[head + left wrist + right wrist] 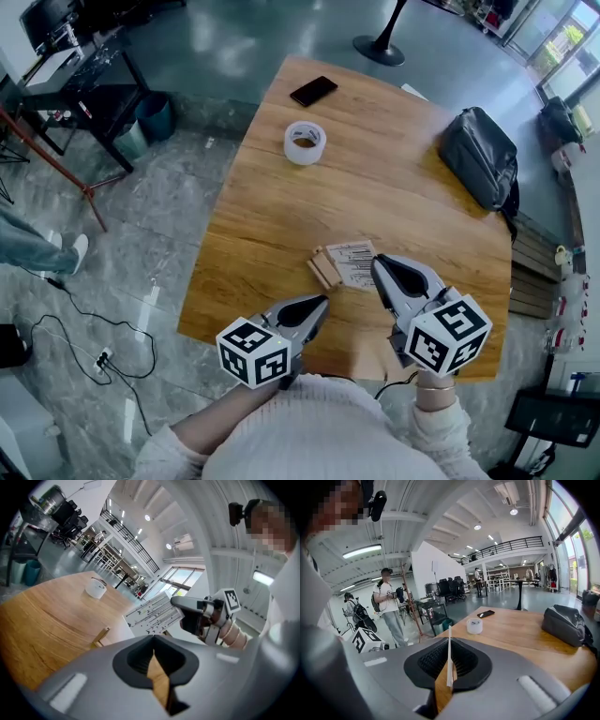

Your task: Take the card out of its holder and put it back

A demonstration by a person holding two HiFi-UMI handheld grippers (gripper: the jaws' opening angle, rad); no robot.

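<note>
A white card printed with lines of text is pinched at one edge by my right gripper, which is shut on it. In the right gripper view the card shows edge-on, upright between the jaws. The left gripper view shows the card held up off the table. Just left of the card, the small wooden holder lies on the wooden table; it also shows in the left gripper view. My left gripper hovers near the table's front edge, below the holder, shut and with nothing in it.
A roll of white tape and a black phone lie toward the far side of the table. A black bag sits at the right edge. A standing person is beyond the table on the left.
</note>
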